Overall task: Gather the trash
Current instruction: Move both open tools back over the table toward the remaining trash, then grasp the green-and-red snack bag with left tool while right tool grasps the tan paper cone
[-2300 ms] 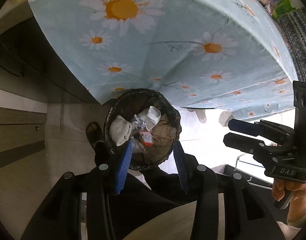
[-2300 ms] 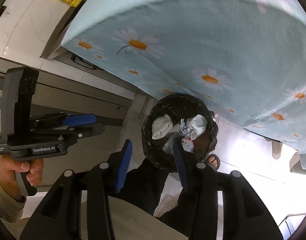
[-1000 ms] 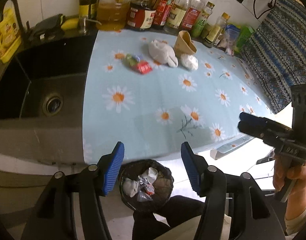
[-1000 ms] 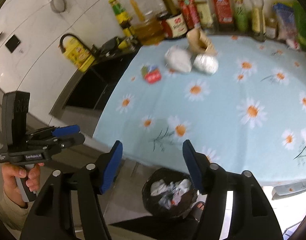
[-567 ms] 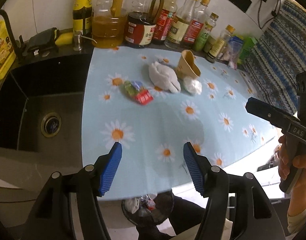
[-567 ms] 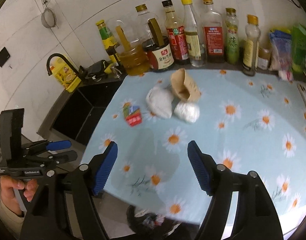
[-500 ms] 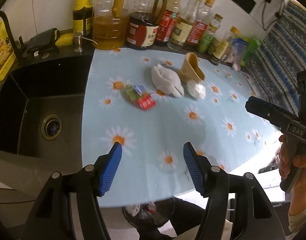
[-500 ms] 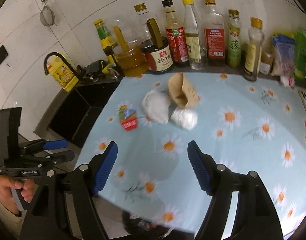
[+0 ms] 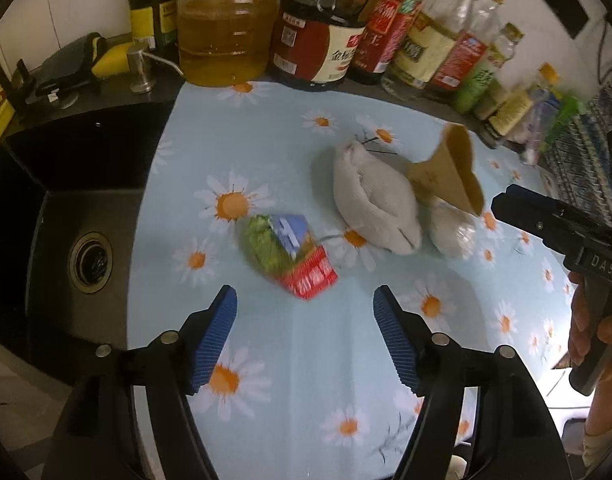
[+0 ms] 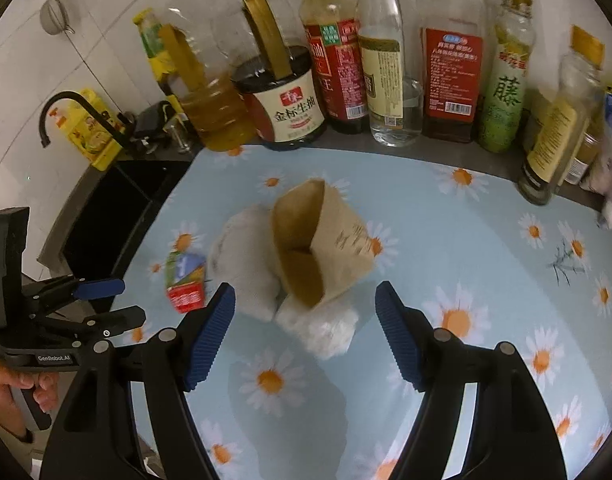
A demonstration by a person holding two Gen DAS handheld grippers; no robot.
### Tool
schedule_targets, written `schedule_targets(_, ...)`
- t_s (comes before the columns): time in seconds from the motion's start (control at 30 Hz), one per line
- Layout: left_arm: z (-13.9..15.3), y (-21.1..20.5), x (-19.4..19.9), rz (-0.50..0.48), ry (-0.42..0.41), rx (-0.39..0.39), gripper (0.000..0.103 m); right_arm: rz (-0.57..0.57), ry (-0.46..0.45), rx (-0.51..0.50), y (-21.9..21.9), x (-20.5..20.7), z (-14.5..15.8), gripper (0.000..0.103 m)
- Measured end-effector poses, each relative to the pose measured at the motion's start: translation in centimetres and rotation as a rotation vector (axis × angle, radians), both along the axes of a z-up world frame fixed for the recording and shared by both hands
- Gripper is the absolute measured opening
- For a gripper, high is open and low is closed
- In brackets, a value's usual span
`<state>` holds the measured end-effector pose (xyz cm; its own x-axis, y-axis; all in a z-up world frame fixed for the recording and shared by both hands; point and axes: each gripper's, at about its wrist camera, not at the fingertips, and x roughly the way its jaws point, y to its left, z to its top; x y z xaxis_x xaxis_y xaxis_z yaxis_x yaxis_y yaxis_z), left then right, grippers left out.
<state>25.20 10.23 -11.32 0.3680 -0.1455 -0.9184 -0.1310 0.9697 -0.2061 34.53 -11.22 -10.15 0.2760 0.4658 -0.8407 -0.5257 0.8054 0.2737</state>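
Trash lies on the daisy-print counter (image 9: pixel 306 360): a green, blue and red snack wrapper (image 9: pixel 287 256) (image 10: pixel 185 280), a crumpled white tissue (image 9: pixel 374 204) (image 10: pixel 245 260), a brown paper bag (image 9: pixel 452 172) (image 10: pixel 318 240) lying on its side, and a clear plastic wad (image 9: pixel 452 230) (image 10: pixel 322 328). My left gripper (image 9: pixel 306 332) is open and empty, just short of the wrapper. My right gripper (image 10: pixel 306 332) is open and empty, just short of the plastic wad and paper bag.
A row of oil and sauce bottles (image 9: pixel 318 40) (image 10: pixel 386 60) lines the back wall. A black sink (image 9: pixel 85 220) with a black faucet (image 10: pixel 61 108) lies left of the cloth. A patterned fabric (image 9: pixel 578 160) is at the far right.
Both grippers have risen from over the black trash bin below the counter edge and moved forward over the counter, close to the trash pieces. Both stay open and empty.
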Motion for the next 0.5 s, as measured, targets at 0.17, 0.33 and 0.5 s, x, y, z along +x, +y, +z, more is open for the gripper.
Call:
schedule_targets(0.17, -1.5, 0.0, 2.3, 0.017, 0.032, 0.030, 0.069, 0.032, -0.007, -0.033, 1.6, 1.7, -1.0, 0.072)
schedule_targets(0.33, -2.7, 0.3, 3.9, 0.043, 0.059, 0.046, 0.069, 0.048, -0.011, -0.076, 2.9, 2.9, -2.2, 0.072)
schedule_targets(0.5, -3.6, -0.1, 5.0, 0.034, 0.076, 0.079, 0.069, 0.060, -0.001, -0.092, 3.6, 3.7, -3.1, 0.072)
